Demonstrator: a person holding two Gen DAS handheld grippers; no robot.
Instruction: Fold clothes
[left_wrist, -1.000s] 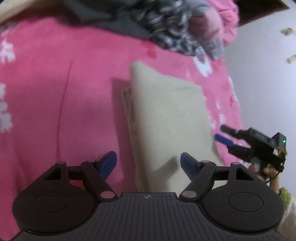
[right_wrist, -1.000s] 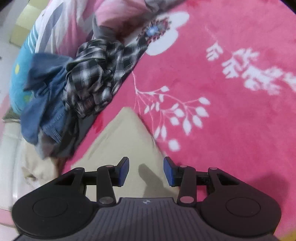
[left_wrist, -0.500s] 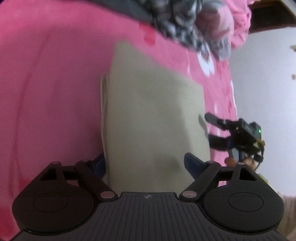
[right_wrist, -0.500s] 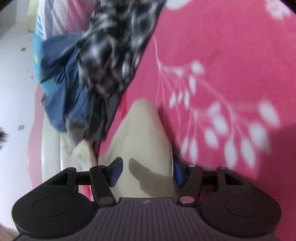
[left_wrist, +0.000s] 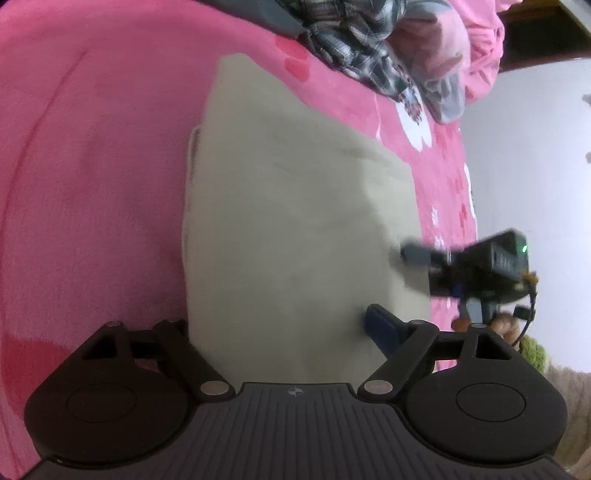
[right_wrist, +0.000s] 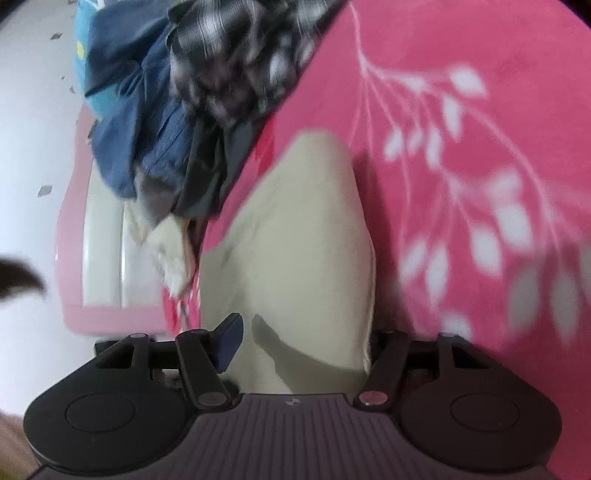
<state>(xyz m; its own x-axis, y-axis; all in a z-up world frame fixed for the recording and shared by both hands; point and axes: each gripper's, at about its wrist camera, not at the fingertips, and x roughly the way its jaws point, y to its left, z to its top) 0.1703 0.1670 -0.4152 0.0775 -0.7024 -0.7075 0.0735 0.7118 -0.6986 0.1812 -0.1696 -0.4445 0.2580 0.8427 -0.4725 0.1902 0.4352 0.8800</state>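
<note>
Both grippers now sit lower and closer over the folded beige cloth (left_wrist: 295, 221), the left gripper (left_wrist: 280, 325) straddling its near end, while the right gripper (right_wrist: 303, 332), its jaws having just been opening, now spans the cloth's width.

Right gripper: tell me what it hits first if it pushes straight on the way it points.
Probably nothing new: the right gripper already has the folded beige garment between its open jaws. Straight on it runs along that cloth. Beyond its far tip lies the pink blanket; depth is unclear.
</note>
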